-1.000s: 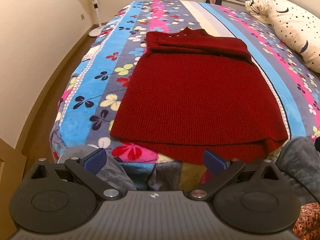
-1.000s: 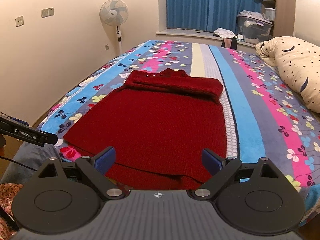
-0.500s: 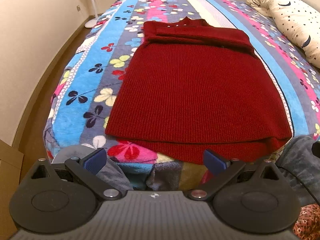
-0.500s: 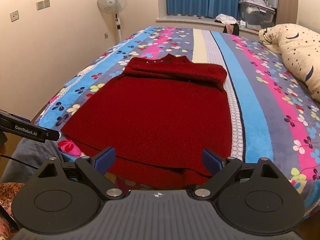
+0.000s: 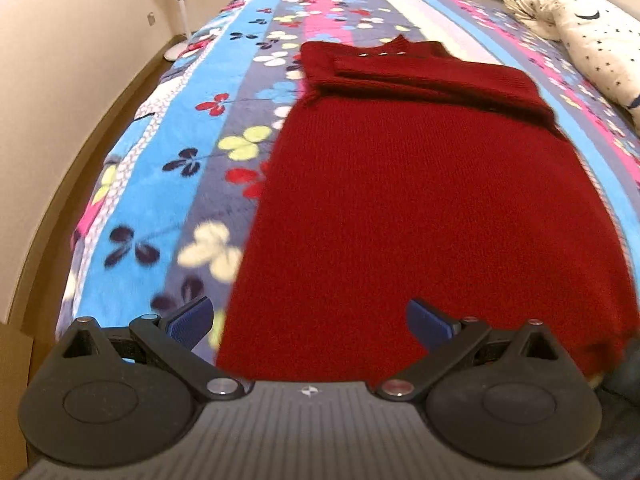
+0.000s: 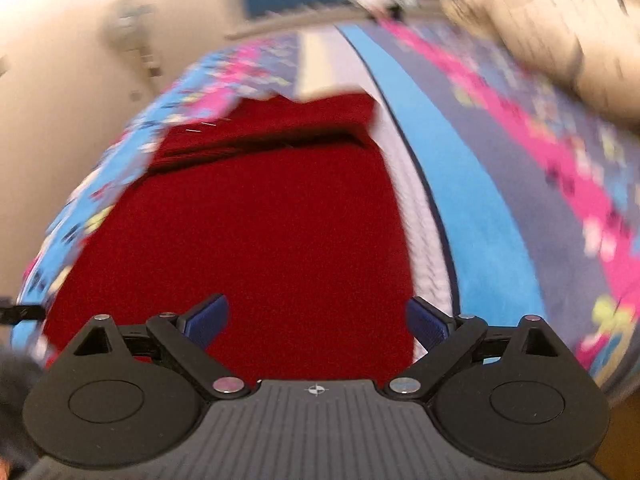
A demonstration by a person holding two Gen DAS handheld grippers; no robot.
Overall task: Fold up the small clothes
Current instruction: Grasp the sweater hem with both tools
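- Left wrist view: the red knitted garment (image 5: 420,200) is seen lying flat on the flowered blanket (image 5: 192,184), collar at the far end, sleeves folded across the chest, hem at the near edge of the bed.
- The step in hand is judged to be the reach for the near hem; it is best done by gripping both knit layers at the near left corner, low and level, so the fold is carried far without skewing.
- The left gripper (image 5: 308,322) is being held wide apart, empty, over the near left corner; contact with the cloth cannot be told.
- A star-print pillow (image 5: 592,36) is lying far right, well apart.
- Right wrist view, heavily blurred: the garment (image 6: 248,240) is filling the near centre, its right edge beside a blue stripe (image 6: 472,200).
- The right gripper (image 6: 318,320) is likewise spread wide, nothing clamped, over the near right part of the hem.
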